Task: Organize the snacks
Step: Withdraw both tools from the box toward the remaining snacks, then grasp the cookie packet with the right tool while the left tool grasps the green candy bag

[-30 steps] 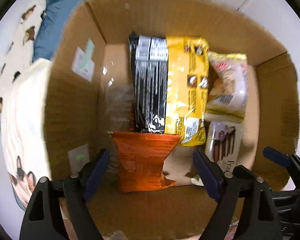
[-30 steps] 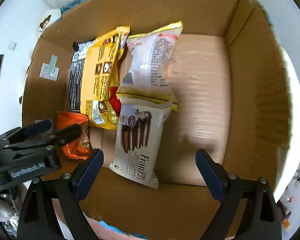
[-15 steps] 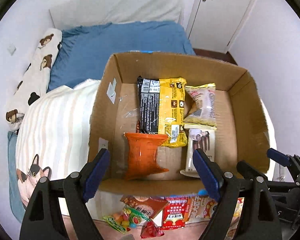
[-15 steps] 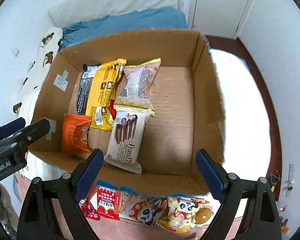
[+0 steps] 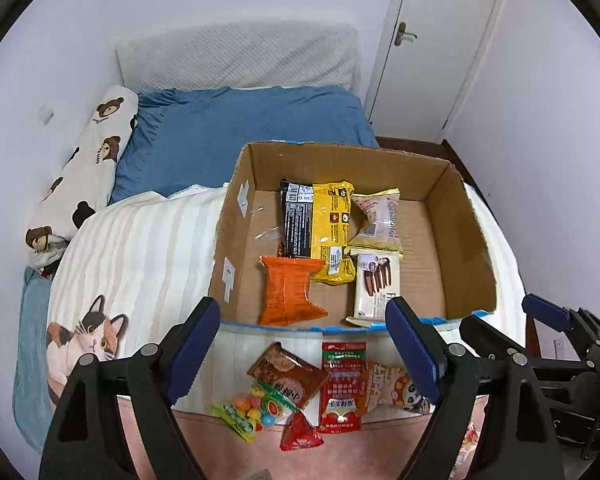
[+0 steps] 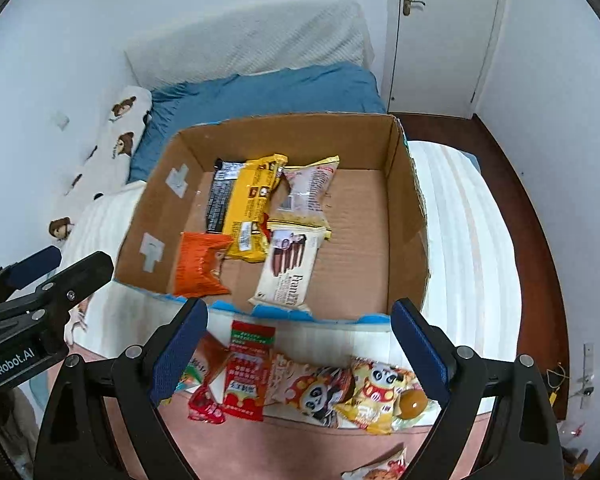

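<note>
Both the left gripper point(image 5: 306, 342) and the right gripper point(image 6: 299, 346) hang empty with jaws apart above the loose snacks point(image 6: 300, 384) on the bed just before the cardboard box point(image 6: 408, 216), so the next pick likely means dropping onto one packet.

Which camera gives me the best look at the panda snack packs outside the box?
The right wrist view: both panda packs lie whole between the open fingers, below the box. In the left wrist view, one panda pack shows partly, hidden behind a finger.
</note>
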`<state>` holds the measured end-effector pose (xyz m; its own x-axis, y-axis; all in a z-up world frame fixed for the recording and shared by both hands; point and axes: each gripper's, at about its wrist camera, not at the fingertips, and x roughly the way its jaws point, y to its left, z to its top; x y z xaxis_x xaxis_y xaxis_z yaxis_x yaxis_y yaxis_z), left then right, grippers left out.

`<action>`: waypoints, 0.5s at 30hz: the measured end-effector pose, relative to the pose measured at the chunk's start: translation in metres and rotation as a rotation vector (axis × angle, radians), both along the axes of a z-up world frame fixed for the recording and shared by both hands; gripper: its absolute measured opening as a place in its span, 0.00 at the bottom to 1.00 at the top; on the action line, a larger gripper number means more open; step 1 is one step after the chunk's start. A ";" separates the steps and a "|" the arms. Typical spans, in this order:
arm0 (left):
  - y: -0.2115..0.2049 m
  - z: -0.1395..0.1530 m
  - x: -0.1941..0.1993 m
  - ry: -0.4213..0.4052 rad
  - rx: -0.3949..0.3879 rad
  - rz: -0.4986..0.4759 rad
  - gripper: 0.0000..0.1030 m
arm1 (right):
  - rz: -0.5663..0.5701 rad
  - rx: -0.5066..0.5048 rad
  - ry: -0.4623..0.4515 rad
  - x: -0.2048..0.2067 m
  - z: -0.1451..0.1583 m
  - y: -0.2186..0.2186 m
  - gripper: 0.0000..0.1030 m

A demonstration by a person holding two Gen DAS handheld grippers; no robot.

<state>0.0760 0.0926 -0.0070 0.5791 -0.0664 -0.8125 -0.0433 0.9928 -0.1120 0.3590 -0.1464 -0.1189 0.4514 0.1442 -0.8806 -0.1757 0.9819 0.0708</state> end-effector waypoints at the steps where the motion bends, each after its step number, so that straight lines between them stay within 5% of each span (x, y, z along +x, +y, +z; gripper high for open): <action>1: 0.001 0.001 -0.005 -0.006 0.002 0.003 0.82 | -0.001 0.008 -0.001 -0.005 0.001 0.000 0.92; 7: 0.004 -0.017 -0.033 0.030 0.006 0.030 0.82 | -0.032 0.081 0.072 -0.039 -0.015 -0.019 0.93; 15: 0.016 -0.115 -0.056 0.278 -0.064 0.104 0.82 | -0.282 0.176 0.291 -0.078 -0.100 -0.096 0.93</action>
